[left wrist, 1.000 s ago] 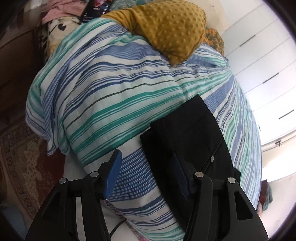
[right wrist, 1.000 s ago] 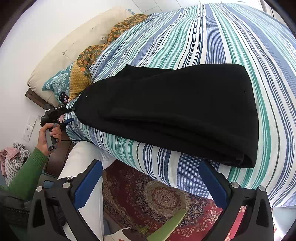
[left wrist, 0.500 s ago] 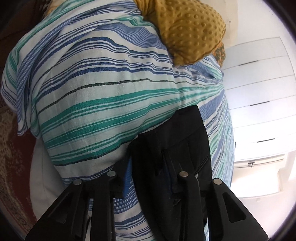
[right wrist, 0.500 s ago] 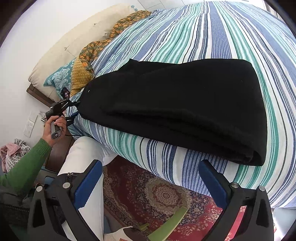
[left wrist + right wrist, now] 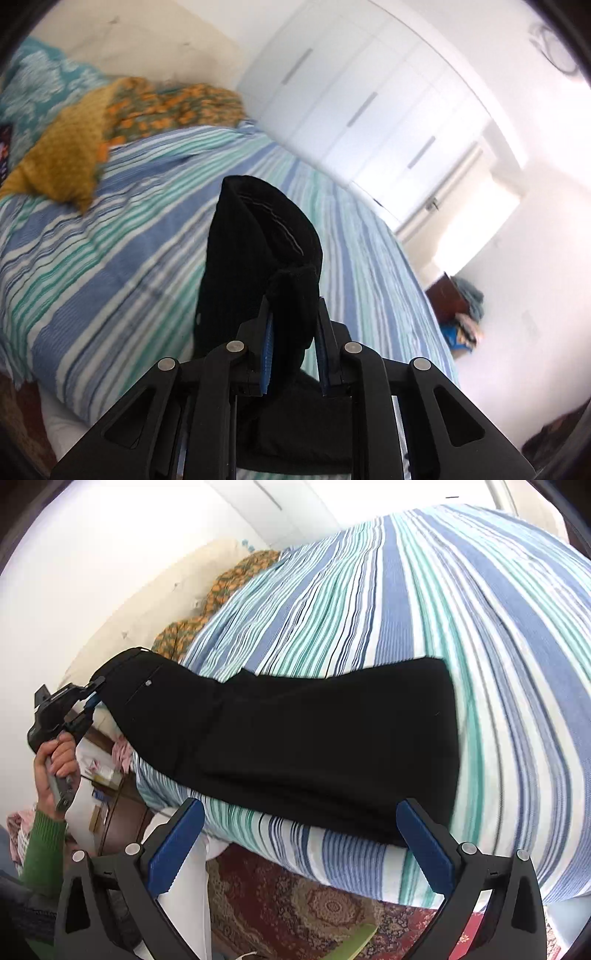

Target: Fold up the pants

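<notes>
Left gripper [image 5: 293, 325] closing on bunched waistband of black pants [image 5: 314, 734], raised off striped bedspread [image 5: 461, 602]. Right gripper [image 5: 299, 845] wide open, empty, just short of near edge. Long axis left to right (folded end nearer right gripper). Underside layers hidden; left view blurred.

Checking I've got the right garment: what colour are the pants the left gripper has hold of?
Plain black pants, clearest in the right wrist view.
</notes>
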A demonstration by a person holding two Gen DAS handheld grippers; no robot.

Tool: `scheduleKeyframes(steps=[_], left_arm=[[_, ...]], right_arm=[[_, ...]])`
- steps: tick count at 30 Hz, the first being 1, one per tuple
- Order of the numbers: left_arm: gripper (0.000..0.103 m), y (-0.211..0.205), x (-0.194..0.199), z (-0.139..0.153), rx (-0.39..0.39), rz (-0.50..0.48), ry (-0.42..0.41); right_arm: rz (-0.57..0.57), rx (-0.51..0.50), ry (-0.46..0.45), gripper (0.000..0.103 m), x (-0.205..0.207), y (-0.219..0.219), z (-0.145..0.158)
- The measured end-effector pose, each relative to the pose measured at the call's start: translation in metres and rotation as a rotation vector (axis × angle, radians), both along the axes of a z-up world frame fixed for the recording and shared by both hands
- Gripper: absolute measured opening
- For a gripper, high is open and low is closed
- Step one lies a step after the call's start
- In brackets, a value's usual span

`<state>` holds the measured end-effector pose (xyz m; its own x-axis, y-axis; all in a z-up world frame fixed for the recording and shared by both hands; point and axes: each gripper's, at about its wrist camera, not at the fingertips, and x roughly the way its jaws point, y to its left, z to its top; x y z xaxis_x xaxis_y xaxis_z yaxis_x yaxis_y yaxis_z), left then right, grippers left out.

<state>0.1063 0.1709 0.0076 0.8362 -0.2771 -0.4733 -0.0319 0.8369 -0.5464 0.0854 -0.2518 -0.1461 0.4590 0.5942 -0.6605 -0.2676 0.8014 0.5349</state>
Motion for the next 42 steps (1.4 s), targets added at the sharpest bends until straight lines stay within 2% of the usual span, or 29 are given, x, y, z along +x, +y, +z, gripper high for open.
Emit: scheduleKeyframes(steps=[3,6,8,11,13,15,17,19,20,21,23,24,25,27,29,30,31,32,33,34,35,36,39,42], left_arm=[[0.017,-0.078,0.009,0.016,0.07,-0.165,-0.017],[0.017,-0.151,0.014,0.013,0.158,-0.304,-0.011],[0.017,-0.195,0.02,-0.005,0.201,-0.391,0.036],[0.017,-0.254,0.027,-0.052,0.3,-0.493,0.131],[0.017,-0.287,0.024,-0.086,0.43,-0.534,0.158],[0.018,-0.324,0.014,-0.117,0.626,-0.575,0.133],[0.024,-0.356,-0.002,-0.141,0.819,-0.647,0.099],[0.038,-0.375,-0.02,-0.149,0.96,-0.678,0.073],[0.04,-0.377,-0.029,-0.141,0.972,-0.691,0.05],[0.042,-0.37,-0.036,-0.13,0.938,-0.704,0.038],[0.05,-0.341,-0.039,-0.103,0.819,-0.686,0.064],[0.059,-0.323,-0.039,-0.091,0.755,-0.652,0.077],[0.065,-0.299,-0.036,-0.077,0.691,-0.598,0.085],[0.066,-0.244,-0.023,-0.058,0.607,-0.453,0.102],[0.066,-0.19,-0.008,-0.056,0.607,-0.279,0.138],[0.066,-0.168,-0.001,-0.063,0.625,-0.196,0.165],[0.062,-0.146,0.007,-0.073,0.639,-0.116,0.202],[0.06,-0.131,0.016,-0.087,0.637,-0.078,0.244],[0.05,-0.12,0.025,-0.106,0.619,-0.068,0.31],[0.037,-0.117,0.027,-0.126,0.586,-0.088,0.376],[0.031,-0.124,0.027,-0.147,0.529,-0.144,0.43],[0.034,-0.136,0.026,-0.159,0.528,-0.161,0.44],[0.047,-0.178,0.014,-0.169,0.657,-0.192,0.387],[0.049,-0.177,0.005,-0.168,0.634,-0.209,0.374]], right_arm=[[-0.108,0.026,-0.057,0.103,0.001,-0.038,0.014],[-0.221,0.036,-0.1,0.103,-0.004,-0.079,0.022],[-0.287,0.049,-0.11,0.103,-0.009,-0.102,0.023],[-0.376,0.092,-0.093,0.103,-0.014,-0.131,0.017],[-0.422,0.137,-0.076,0.103,-0.015,-0.143,0.013],[-0.443,0.156,-0.075,0.103,-0.015,-0.149,0.01],[-0.451,0.163,-0.076,0.103,-0.015,-0.151,0.009],[-0.453,0.175,-0.064,0.103,-0.012,-0.152,0.005],[-0.454,0.184,-0.054,0.103,-0.011,-0.153,0.002],[-0.456,0.2,-0.046,0.103,-0.01,-0.154,0.001],[-0.459,0.251,-0.033,0.103,-0.012,-0.159,-0.002],[-0.458,0.285,-0.023,0.103,-0.012,-0.161,-0.003],[-0.445,0.336,-0.005,0.103,-0.01,-0.161,-0.005],[-0.367,0.469,0.063,0.103,0.001,-0.158,-0.013],[-0.258,0.551,0.134,0.103,0.017,-0.142,-0.018],[-0.19,0.559,0.179,0.102,0.027,-0.13,-0.02],[-0.136,0.532,0.234,0.101,0.037,-0.118,-0.024],[-0.107,0.487,0.273,0.099,0.044,-0.107,-0.028],[-0.08,0.457,0.3,0.095,0.051,-0.099,-0.032],[-0.044,0.432,0.323,0.092,0.057,-0.09,-0.035],[-0.024,0.4,0.338,0.089,0.062,-0.083,-0.039],[-0.012,0.367,0.352,0.083,0.066,-0.078,-0.041],[0.038,0.316,0.388,0.072,0.079,-0.061,-0.045],[0.104,0.225,0.384,0.072,0.087,-0.042,-0.038]])
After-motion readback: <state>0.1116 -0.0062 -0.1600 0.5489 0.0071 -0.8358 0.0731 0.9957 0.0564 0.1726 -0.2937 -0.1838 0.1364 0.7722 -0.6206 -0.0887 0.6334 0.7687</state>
